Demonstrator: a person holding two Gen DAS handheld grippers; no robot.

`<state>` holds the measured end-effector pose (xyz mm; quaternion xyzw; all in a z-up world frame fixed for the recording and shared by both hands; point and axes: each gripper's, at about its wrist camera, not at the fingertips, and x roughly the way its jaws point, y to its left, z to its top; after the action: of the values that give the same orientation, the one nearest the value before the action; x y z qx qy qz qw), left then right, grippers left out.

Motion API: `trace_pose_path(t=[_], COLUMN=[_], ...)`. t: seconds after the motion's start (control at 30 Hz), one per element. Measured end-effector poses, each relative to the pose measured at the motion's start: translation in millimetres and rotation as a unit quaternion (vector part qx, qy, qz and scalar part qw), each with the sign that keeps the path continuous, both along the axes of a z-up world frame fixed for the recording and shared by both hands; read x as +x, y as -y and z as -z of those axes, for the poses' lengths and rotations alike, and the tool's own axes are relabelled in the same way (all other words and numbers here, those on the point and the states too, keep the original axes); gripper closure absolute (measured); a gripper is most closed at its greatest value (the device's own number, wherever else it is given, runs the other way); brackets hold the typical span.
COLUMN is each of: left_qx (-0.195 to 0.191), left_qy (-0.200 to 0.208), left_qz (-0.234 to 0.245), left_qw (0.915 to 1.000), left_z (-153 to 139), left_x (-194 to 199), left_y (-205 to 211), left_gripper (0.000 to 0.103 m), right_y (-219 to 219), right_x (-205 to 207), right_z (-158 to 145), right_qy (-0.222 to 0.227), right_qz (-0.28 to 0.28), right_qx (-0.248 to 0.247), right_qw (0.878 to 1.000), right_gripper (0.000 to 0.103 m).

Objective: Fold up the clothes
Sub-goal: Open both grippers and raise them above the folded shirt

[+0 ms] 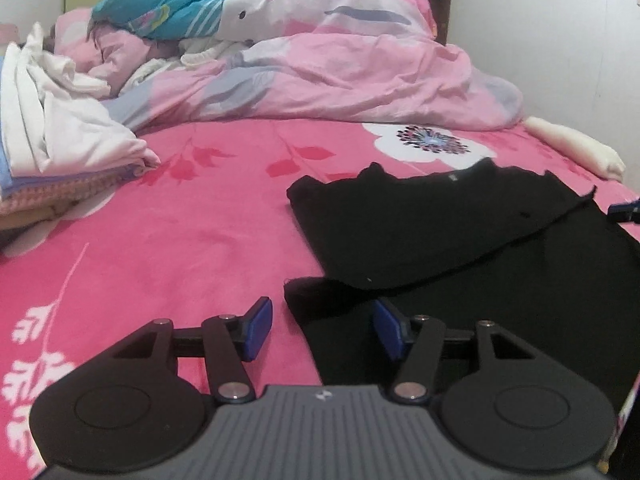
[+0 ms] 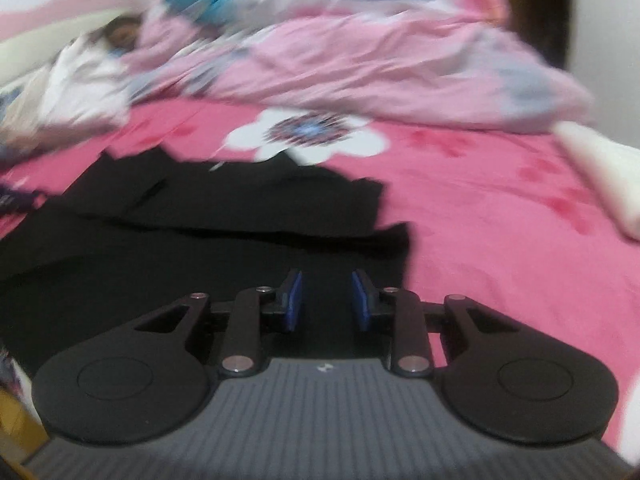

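Matt black cloth garment (image 1: 460, 240)

A black cloth garment (image 1: 460, 232) lies spread on the bright pink flower-printed bed sheet (image 1: 180, 240), at the right of the scene, its upper part folded over the lower. The left gripper (image 1: 322, 330) hovers at the garment's near left edge, jaws apart with nothing between them; its left blue pad (image 1: 258, 328) is over the sheet, the right one over the black cloth. Far behind lies a crumpled pale pink quilt (image 1: 340, 60), a teal cloth (image 1: 172, 0) on top. A white crumpled cloth (image 1: 68, 120) sits far left.
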<state>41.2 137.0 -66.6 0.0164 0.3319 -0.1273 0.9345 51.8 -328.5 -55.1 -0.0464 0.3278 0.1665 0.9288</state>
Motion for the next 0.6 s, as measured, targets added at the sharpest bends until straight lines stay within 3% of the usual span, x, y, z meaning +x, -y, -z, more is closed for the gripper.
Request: trace_pose_path(t=[0.17, 0.37, 0.6], left_qx=[-0.045, -0.129, -0.194], left_qy=[-0.011, -0.023, -0.032], left_qz=[-0.036, -0.078, -0.082], left_qw=[0.9983, 0.9883, 0.9771], left_z=[9, 13, 16], left_x=[29, 51, 49], left_y=[-15, -39, -58], left_gripper=[0.046, 0.047, 0.046], right_y=[0, 33, 74], right_x=[52, 107, 88], right_z=[7, 16, 17], right_qy=[-0.034, -0.042, -0.021], right_qz=[-0.002, 0.098, 0.169], right_qx=[0.031, 0.144, 0.235], right_qw=[0.999, 0.984, 0.957], right_gripper=[0.081, 0.082, 0.08])
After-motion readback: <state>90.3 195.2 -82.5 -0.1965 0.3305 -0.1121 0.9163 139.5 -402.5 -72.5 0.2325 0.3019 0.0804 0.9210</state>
